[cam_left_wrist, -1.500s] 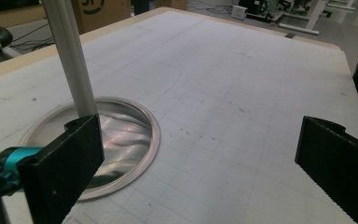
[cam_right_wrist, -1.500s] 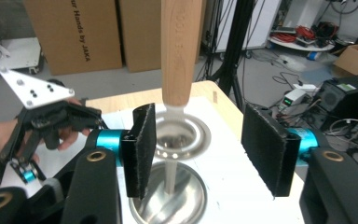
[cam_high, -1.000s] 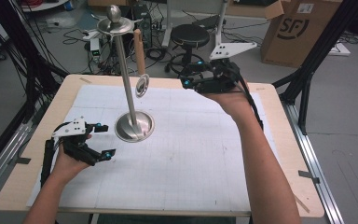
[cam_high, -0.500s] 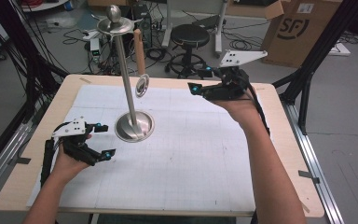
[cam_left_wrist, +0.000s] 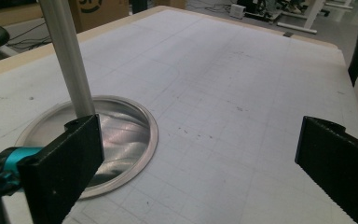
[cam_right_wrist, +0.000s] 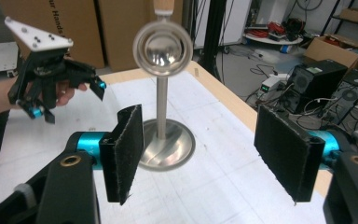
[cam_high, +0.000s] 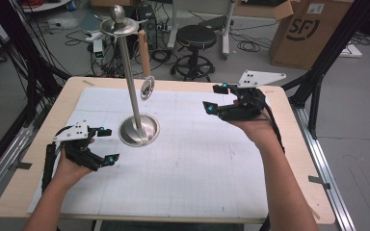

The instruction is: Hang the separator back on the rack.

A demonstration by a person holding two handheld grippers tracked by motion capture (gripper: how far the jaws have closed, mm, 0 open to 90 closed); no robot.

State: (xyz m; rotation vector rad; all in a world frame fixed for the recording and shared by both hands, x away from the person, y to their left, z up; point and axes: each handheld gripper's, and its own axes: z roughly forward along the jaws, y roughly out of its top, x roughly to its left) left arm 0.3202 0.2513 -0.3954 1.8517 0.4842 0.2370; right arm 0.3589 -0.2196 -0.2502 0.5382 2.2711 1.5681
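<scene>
A metal stand (cam_high: 137, 122) rises from a round base on the white gridded sheet (cam_high: 197, 159) that covers the table (cam_high: 289, 144), left of the middle in the high view. Its thin pole leans slightly and ends in a small dish with a knob on top. From that top hangs a ladle (cam_high: 147, 86) with a wooden handle, its shiny round bowl down beside the pole and well above the sheet; in the right gripper view the bowl (cam_right_wrist: 162, 46) faces the camera, straight in front of the pole, though how it is fixed to the top is hard to make out.

The right gripper (cam_high: 218, 98) is held above the far right part of the table, pointing left toward the stand and well apart from it. Its jaws have just been opening and stand apart with nothing between them; in the right gripper view the stand's base (cam_right_wrist: 165, 147) shows through the gap.

The left gripper (cam_high: 107, 144) rests low at the near left, just beside the base without touching it. Its jaws stand wide apart and hold nothing; in the left gripper view the base (cam_left_wrist: 121, 135) lies behind one jaw.
</scene>
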